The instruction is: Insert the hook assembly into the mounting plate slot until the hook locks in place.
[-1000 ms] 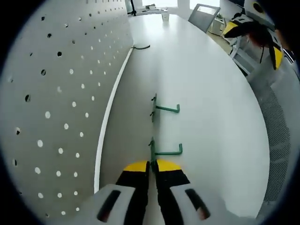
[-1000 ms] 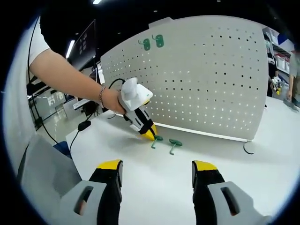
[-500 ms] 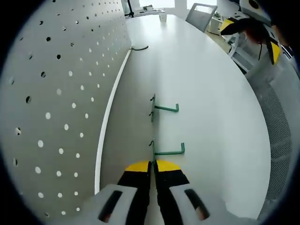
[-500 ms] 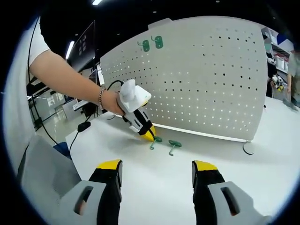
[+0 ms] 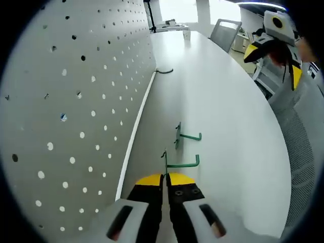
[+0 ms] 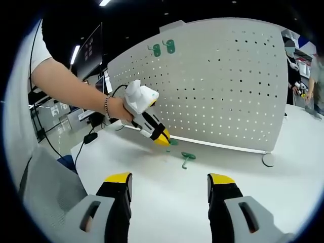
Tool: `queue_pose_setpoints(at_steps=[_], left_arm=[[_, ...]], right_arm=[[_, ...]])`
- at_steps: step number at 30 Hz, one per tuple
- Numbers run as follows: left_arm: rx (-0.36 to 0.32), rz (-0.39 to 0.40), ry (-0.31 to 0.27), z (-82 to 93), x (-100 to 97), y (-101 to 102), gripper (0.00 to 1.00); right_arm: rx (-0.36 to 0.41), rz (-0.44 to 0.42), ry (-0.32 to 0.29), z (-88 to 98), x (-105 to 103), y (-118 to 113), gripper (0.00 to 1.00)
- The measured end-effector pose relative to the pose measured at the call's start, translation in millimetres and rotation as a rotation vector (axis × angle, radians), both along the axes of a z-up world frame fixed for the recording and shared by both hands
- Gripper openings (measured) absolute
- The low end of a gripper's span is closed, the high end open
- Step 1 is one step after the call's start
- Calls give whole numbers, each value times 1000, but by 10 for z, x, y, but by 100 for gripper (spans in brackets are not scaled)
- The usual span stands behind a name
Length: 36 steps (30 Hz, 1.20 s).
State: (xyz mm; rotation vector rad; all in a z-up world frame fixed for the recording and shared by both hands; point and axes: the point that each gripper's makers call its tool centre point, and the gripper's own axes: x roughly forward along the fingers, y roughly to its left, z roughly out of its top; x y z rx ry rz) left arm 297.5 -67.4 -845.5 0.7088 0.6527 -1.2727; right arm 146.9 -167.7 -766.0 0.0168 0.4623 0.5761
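My left gripper (image 5: 165, 178) is shut on a green hook (image 5: 174, 163), gripping its back plate so the prong points right. From the right gripper view, that left gripper (image 6: 163, 137) holds the hook (image 6: 173, 143) just above the white table, close to the foot of the white pegboard (image 6: 228, 86). A second green hook (image 5: 186, 136) lies on the table beyond it, the same hook (image 6: 188, 157) lying in front of the board. My right gripper (image 6: 169, 185) hangs open over the near table with nothing between its fingers.
Two green hooks (image 6: 163, 47) are mounted high on the pegboard's left part. A person's arm (image 6: 71, 86) carries the left gripper. A black cable (image 5: 164, 71) lies by the board's base. A round board foot (image 6: 269, 160) sits at right. Chairs stand beyond the table.
The left gripper has risen off the table with the near hook in it and moved toward the pegboard. The other hook stays on the table. The right gripper has not moved.
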Motion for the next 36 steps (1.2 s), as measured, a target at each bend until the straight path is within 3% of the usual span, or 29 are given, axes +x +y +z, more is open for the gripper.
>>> queue_pose_setpoints(at_steps=[12, 22, 36], left_arm=[[-106, 18, -24, 208, -48, -48, 3], [-220, 39, -48, 487, -83, -121, 2], [-352, 77, -98, 820, -170, -71, 2]], right_arm=[[7, 0, -13, 39, 14, 7, 58], [12, -3, -25, 73, 28, -1, 58], [31, -5, -46, 152, 48, 27, 58]])
